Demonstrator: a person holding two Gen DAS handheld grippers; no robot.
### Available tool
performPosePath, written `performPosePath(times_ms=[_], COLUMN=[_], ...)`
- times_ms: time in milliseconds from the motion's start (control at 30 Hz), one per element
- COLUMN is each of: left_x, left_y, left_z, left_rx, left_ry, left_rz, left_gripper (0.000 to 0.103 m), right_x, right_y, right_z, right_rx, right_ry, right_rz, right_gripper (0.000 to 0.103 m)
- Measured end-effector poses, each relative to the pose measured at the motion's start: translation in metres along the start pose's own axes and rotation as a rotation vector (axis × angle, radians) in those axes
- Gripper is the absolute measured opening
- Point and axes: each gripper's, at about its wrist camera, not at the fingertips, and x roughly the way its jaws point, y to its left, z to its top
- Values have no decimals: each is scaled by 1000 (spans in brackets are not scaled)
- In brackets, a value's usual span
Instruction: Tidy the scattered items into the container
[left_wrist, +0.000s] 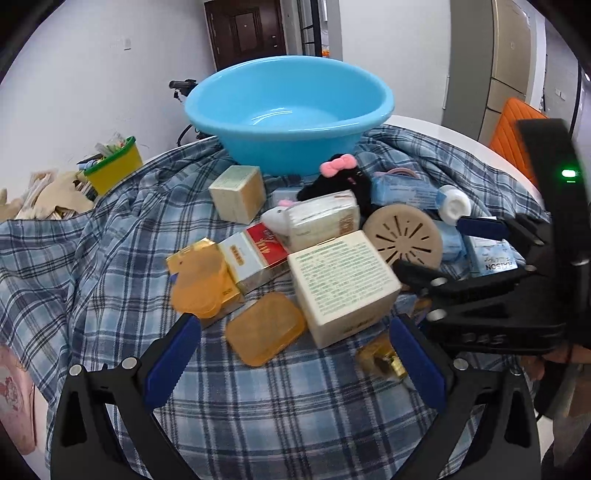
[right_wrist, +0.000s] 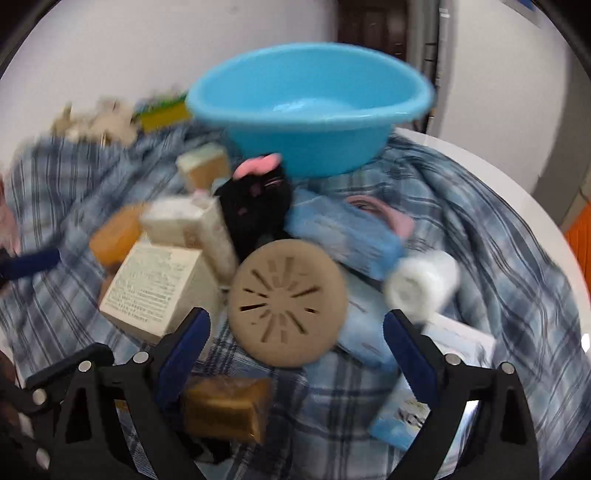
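On the counter (left_wrist: 424, 123), the scattered items lie heaped on the cloth (left_wrist: 92, 266) before the empty basin (left_wrist: 288, 110). Both grippers, left (left_wrist: 295, 354) and right (right_wrist: 295, 347), have jaws released, holding nothing. Risk: the disc (right_wrist: 288, 302) leans on boxes; a closing grasp may tip it or drag neighbours.

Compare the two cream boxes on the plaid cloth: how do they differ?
The near box shows a face of green print; the far box shows a tan side and no readable print. The near one lies among the clutter beside the tan disc; the far one stands apart, just in front of the basin. Both are cream, cube-like cartons, still outside the basin.
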Motion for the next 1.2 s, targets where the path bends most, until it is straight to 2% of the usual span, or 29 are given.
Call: performPosePath(times_ms=[67, 133, 200, 233, 300, 333, 367, 400, 433, 533, 633, 733, 833, 900, 967, 1000, 1033, 1100, 1200], left_x=[0, 1, 1, 1, 1, 1, 1, 1, 0, 0, 1, 2, 5, 7, 7, 7, 6, 5, 6], left_y=[4, 8, 10, 12, 14, 16, 17, 19, 20, 19, 13, 6, 0, -3, -5, -5, -6, -6, -5], left_z=[-2, -3, -4, -5, -6, -6, -6, -6, -5, -4, -2, -1, -1, -1, -2, -2, -2, -3, -5], left_rx=[-5, -10, -15, -15, -16, -19, -25, -31, -35, -35, -24, -12, 0, 4, 5, 6, 7, 7, 3], left_ry=[-2, -1, -1, -4, -6, -7, -7, -8, -8, -11, -12, -11, -3, 2, 3, 2, 0, -2, 4], left_rz=[18, 17, 12, 15, 26, 27, 25, 20, 15, -2, -11, -26, -32, -35, -42, -45, -45, -45, -41], left_gripper=[103, 103, 103, 103, 103, 103, 103, 103, 103, 103, 103, 103, 103, 103, 103, 103, 103, 103, 103], right_x=[7, 16, 18, 18, 16, 14, 9, 6, 2, -13, -25, -38, -50, -57, -62, -67, -70, -76, -75], right_y=[12, 21, 24, 22, 19, 17, 16, 13, 8, -4, -13, -22, -28, -29, -31, -33, -34, -37, -32], right_z=[5, 7, 9, 10, 11, 11, 12, 12, 13, 11, 4, -7, -16, -22, -26, -29, -32, -42, -57], right_rx=[-61, -125, -145, -136, -126, -127, -130, -127, -111, -66, -36, 5, 34, 26, 47, 57, 77, 161, 287], right_ry=[39, 78, 88, 90, 86, 77, 65, 50, 39, 17, -3, -13, -32, -30, -72, -101, -117, -152, -170], right_rz=[1, -38, -41, -40, -55, -61, -97, -116, -110, -74, -78, -44, -49, -55, -118, -150, -164, -120, -31], right_gripper=[91, 91, 91, 85, 70, 50, 37, 26, 19, 14, 13, 11, 8, 8, 10, 20, 45, 83, 84])
